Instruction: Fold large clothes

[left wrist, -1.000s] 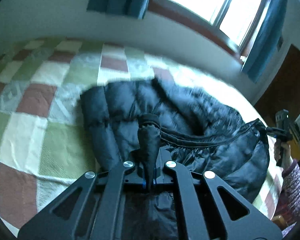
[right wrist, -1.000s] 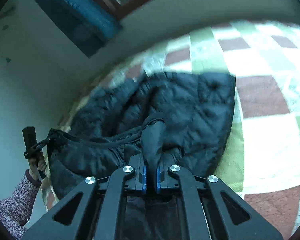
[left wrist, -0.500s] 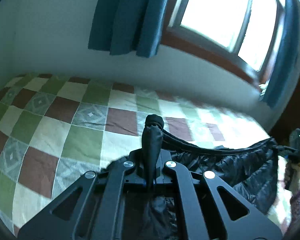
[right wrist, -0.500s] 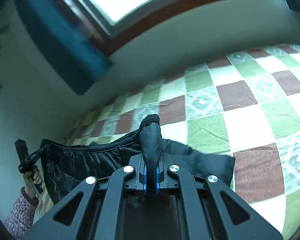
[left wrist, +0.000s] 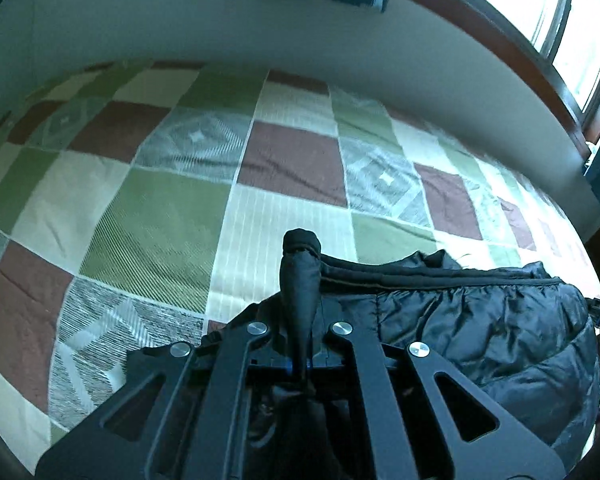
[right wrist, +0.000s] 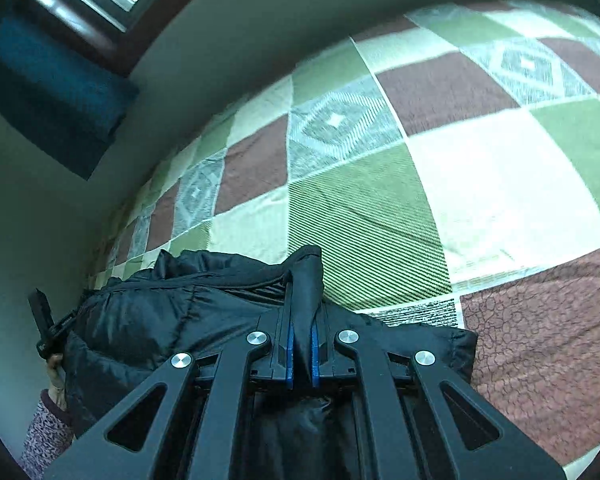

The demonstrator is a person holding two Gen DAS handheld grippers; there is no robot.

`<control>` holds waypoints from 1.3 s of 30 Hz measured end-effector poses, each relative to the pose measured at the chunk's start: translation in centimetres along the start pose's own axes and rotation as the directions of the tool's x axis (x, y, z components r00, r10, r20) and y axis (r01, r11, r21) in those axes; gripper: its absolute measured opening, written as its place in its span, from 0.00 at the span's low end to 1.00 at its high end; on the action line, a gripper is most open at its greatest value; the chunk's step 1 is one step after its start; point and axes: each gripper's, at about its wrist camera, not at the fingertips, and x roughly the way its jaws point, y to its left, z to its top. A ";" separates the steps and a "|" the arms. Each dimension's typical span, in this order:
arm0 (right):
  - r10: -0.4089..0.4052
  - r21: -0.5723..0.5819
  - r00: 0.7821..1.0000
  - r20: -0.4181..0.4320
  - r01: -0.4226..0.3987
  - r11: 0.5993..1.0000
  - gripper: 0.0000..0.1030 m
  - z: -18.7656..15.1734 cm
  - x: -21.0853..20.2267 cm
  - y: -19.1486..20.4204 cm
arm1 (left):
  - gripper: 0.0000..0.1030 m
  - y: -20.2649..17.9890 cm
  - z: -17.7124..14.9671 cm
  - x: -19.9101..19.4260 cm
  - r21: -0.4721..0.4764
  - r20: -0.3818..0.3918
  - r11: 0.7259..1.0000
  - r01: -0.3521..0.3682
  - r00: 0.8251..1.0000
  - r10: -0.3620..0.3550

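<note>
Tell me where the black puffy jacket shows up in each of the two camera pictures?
Left wrist view: the jacket fills the lower right, its edge pinched in the left gripper.
Right wrist view: the jacket lies lower left, its edge pinched in the right gripper.
Shared landmark: the checked quilt beyond it.

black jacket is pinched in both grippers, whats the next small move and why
Probably carry both hands forward together and lower the hem onto the checked quilt. The left gripper and right gripper each clamp a bunch of the black jacket, its edge stretched between them.
</note>
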 end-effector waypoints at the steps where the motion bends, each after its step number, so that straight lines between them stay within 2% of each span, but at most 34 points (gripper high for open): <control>1: 0.004 0.008 1.000 -0.002 -0.003 1.000 0.05 -0.1 0.2 -0.2 | 0.03 0.2 -0.1 0.3 -0.005 -0.006 1.000 0.001 1.000 -0.001; 6: 0.014 0.035 1.000 -0.005 -0.014 0.999 0.05 0.0 0.5 -0.4 | 0.03 0.6 -0.4 1.6 -0.022 -0.038 1.000 0.018 0.999 -0.019; 8: 0.022 0.041 1.000 0.002 -0.022 0.999 0.09 0.0 0.0 -0.2 | 0.05 0.7 -0.2 1.2 -0.028 -0.033 0.999 0.037 0.999 -0.038; 9: 0.022 0.048 1.000 0.006 -0.022 0.999 0.14 -0.1 -0.3 -0.2 | 0.07 0.7 -0.1 0.5 -0.039 -0.027 0.998 0.049 0.998 -0.051; 10: 0.029 0.059 0.999 0.013 -0.030 0.998 0.25 -0.2 -0.9 -0.2 | 0.15 0.9 -0.1 -0.2 -0.051 -0.014 0.997 0.054 0.998 -0.054; 11: 0.042 0.068 0.999 0.025 -0.043 0.997 0.33 -0.5 -1.7 -0.1 | 0.30 0.9 -0.2 -0.9 -0.060 -0.003 0.997 0.058 0.998 -0.058; 12: 0.045 0.073 0.998 0.042 -0.048 0.996 0.53 -0.7 -2.4 0.1 | 0.39 1.2 -0.4 -2.1 -0.075 0.021 0.995 0.064 0.998 -0.063; 13: 0.043 0.076 0.997 0.065 -0.048 0.996 0.66 -1.1 -3.5 0.3 | 0.53 1.3 -0.6 -3.2 -0.086 0.042 0.994 0.068 0.997 -0.065; 14: 0.049 0.079 0.995 0.082 -0.056 0.995 0.67 -1.5 -4.5 0.5 | 0.60 1.5 -0.9 -4.2 -0.097 0.063 0.992 0.077 0.995 -0.071; 16: 0.085 0.091 0.992 0.097 -0.094 0.991 0.68 -2.7 -6.5 0.7 | 0.63 2.3 -2.0 -7.0 -0.131 0.096 0.985 0.113 0.990 -0.101; 19: 0.096 0.102 0.989 0.115 -0.108 0.989 0.69 -5.2 -9.4 1.1 | 0.70 3.3 -4.2 -10.3 -0.191 0.122 0.970 0.154 0.984 -0.132; 21: 0.093 0.111 0.988 0.121 -0.106 0.988 0.71 -7.4 -11.2 1.2 | 0.73 3.8 -6.3 -12.6 -0.219 0.139 0.959 0.178 0.979 -0.150; 26: 0.098 0.177 0.985 0.140 -0.122 0.977 0.72 -13.7 -15.1 0.5 | 0.78 4.6 -12.5 -17.1 -0.261 0.169 0.949 0.175 0.977 -0.133; 29: 0.111 0.251 0.986 0.128 -0.141 0.958 0.72 -17.4 -16.1 -0.1 | 0.78 5.3 -16.5 -18.8 -0.323 0.157 0.928 0.187 0.977 -0.143; 32: 0.160 0.300 0.979 0.125 -0.191 0.935 0.72 -19.7 -16.2 -0.1 | 0.78 5.4 -20.2 -19.0 -0.404 0.126 0.880 0.250 0.968 -0.218; 34: 0.191 0.330 0.975 0.111 -0.217 0.919 0.72 -20.7 -15.6 0.1 | 0.78 5.2 -21.5 -18.6 -0.439 0.109 0.852 0.285 0.958 -0.265; 36: 0.202 0.336 0.975 0.088 -0.220 0.916 0.72 -21.0 -14.5 0.7 | 0.78 5.0 -22.1 -17.7 -0.477 0.102 0.813 0.336 0.939 -0.328; 39: 0.204 0.359 0.975 0.084 -0.221 0.907 0.72 -21.2 -12.9 1.1 | 0.78 4.7 -22.1 -16.1 -0.522 0.098 0.774 0.359 0.926 -0.363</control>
